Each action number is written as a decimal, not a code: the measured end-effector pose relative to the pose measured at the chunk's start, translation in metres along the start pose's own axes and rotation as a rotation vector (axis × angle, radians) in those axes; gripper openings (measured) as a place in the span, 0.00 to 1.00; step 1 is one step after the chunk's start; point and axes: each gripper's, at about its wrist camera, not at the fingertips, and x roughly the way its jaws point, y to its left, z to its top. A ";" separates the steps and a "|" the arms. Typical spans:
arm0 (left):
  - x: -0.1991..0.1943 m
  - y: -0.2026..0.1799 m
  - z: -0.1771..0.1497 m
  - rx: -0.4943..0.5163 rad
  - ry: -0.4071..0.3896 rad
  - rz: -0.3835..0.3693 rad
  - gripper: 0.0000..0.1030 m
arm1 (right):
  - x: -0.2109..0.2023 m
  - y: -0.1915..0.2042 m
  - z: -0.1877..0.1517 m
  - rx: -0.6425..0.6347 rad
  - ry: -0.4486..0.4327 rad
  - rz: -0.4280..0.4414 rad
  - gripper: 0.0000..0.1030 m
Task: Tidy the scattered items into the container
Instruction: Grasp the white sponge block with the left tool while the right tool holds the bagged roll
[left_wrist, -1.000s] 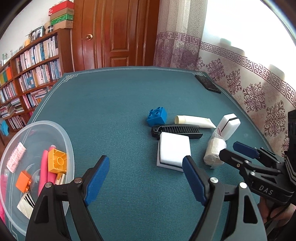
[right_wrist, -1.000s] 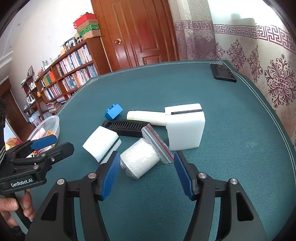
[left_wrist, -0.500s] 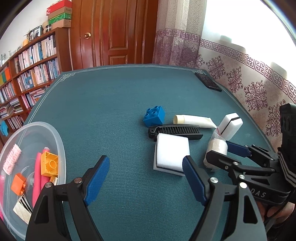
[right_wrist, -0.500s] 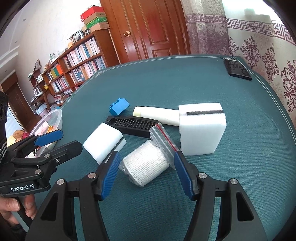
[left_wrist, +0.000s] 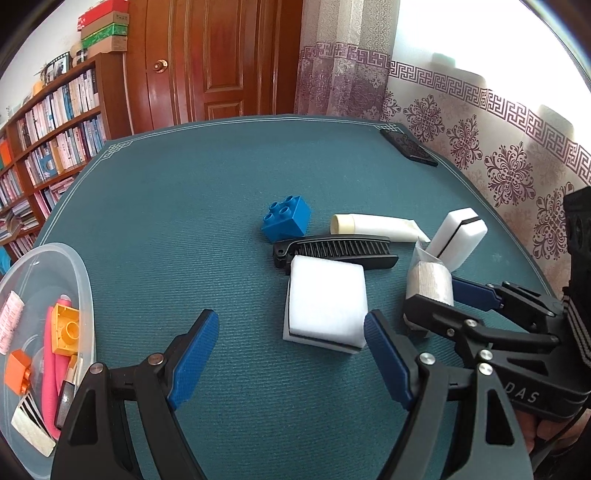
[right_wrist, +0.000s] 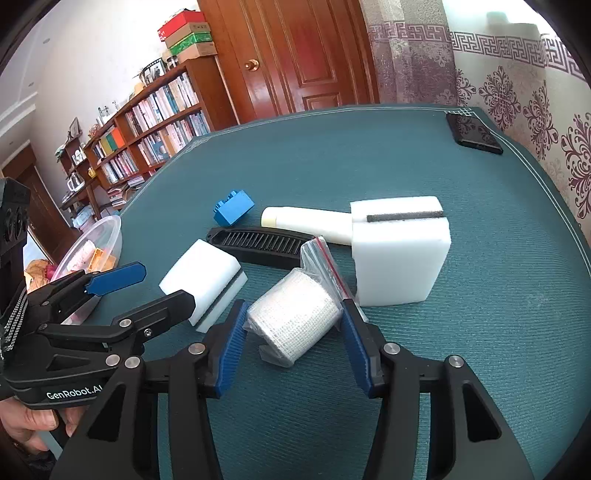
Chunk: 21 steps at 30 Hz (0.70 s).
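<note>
Left wrist: left claw (left_wrist: 291, 343) spread wide, empty, low over the surface (left_wrist: 192, 206) before the white sponge (left_wrist: 327, 302); container (left_wrist: 83, 291) at left.

Right wrist: right claw (right_wrist: 291, 323) agape, straddling the bagged gauze roll (right_wrist: 293, 319), not clamped. Likely light, soft, slippery bag; best gripped across roll's middle.

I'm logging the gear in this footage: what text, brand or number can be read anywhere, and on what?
"GenRobot.AI" (last letter cut off): side of the left gripper.
"DAS" (start hidden): side of the right gripper.
Book spines on the bookshelf and the stacked boxes: too small to read.
</note>
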 end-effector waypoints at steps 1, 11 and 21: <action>0.001 0.000 0.000 -0.001 0.000 -0.002 0.81 | 0.000 -0.001 0.000 0.005 -0.002 0.001 0.52; 0.005 -0.001 0.001 0.013 0.009 -0.014 0.81 | -0.005 -0.005 -0.001 0.027 -0.009 -0.066 0.52; 0.014 -0.011 0.004 0.042 0.023 -0.039 0.82 | -0.010 -0.017 0.000 0.070 -0.018 -0.090 0.52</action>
